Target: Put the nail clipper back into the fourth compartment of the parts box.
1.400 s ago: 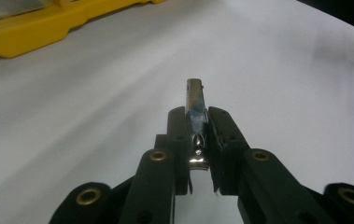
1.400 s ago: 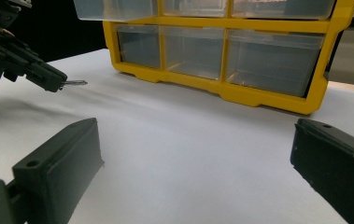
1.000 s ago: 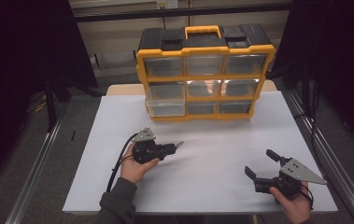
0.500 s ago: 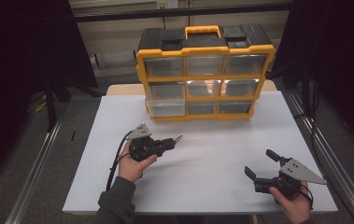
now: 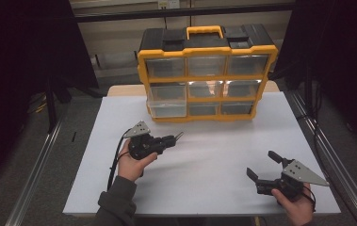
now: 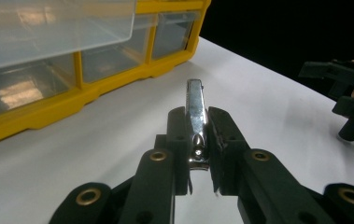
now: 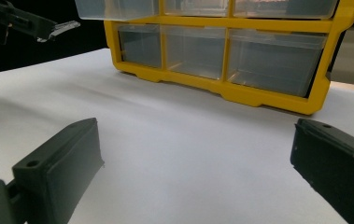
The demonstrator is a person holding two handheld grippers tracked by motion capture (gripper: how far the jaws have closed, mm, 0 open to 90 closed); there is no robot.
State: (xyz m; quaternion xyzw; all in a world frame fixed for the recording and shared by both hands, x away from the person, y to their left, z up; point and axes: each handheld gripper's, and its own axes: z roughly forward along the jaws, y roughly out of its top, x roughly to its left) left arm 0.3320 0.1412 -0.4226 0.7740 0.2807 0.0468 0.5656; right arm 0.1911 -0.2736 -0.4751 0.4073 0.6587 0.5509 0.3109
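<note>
The left gripper pinches a slim chrome nail clipper edgewise, near the yellow organiser's pulled-out clear drawer — likely its destination — while the right gripper waits wide, empty.

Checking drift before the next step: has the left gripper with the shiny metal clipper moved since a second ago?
Yes, slightly. In the high view the left gripper, shut on the metal nail clipper, has edged toward the yellow drawer organizer.
</note>
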